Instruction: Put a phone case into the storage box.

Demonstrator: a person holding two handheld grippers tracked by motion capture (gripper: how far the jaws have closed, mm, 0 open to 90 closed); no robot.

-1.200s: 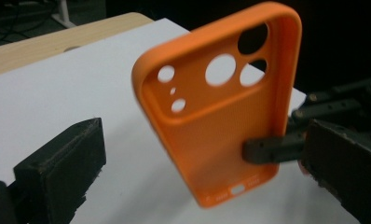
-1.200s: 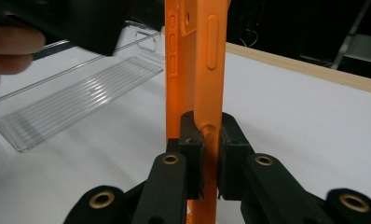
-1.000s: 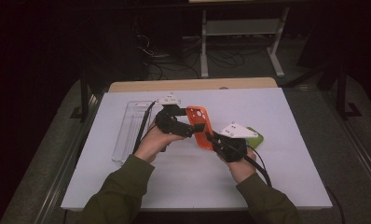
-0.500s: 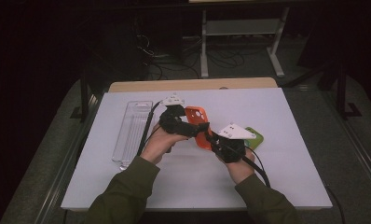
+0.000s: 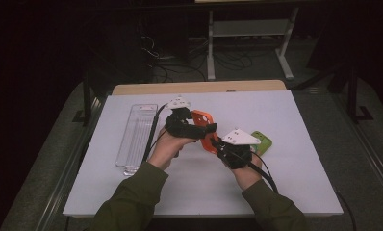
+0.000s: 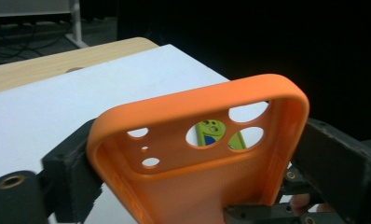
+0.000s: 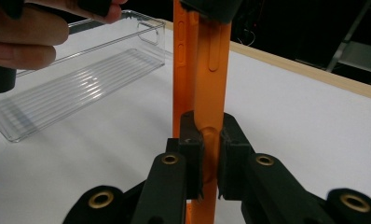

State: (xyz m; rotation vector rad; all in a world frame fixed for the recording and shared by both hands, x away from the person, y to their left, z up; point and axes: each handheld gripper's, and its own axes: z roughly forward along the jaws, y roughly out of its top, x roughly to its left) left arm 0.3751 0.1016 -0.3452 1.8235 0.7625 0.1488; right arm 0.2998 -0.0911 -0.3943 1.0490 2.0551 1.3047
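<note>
An orange phone case [image 5: 201, 119] is held on edge above the white table [image 5: 295, 115], between both grippers. My left gripper [image 5: 205, 129] has just been closing its jaws across the case's camera end [image 6: 211, 186], and both pads [image 6: 74, 175] now press on its sides. My right gripper [image 7: 210, 154] is shut on the edge of the case [image 7: 207, 56] lower down; in the high view this right gripper [image 5: 216, 143] meets the case from the right. A green phone case [image 5: 262, 143] lies flat on the table behind the right gripper and shows through a camera hole [image 6: 211, 135].
A long clear plastic tray [image 5: 136, 137] lies on the left of the table, close to the left hand; its ribbed floor [image 7: 76, 74] shows past the case. A wooden strip [image 5: 199, 87] runs along the far edge. Table legs and cables stand on the dark floor beyond.
The left gripper's jaws have drawn in around the top end of the orange case. Both hands and the case stay where they were.
</note>
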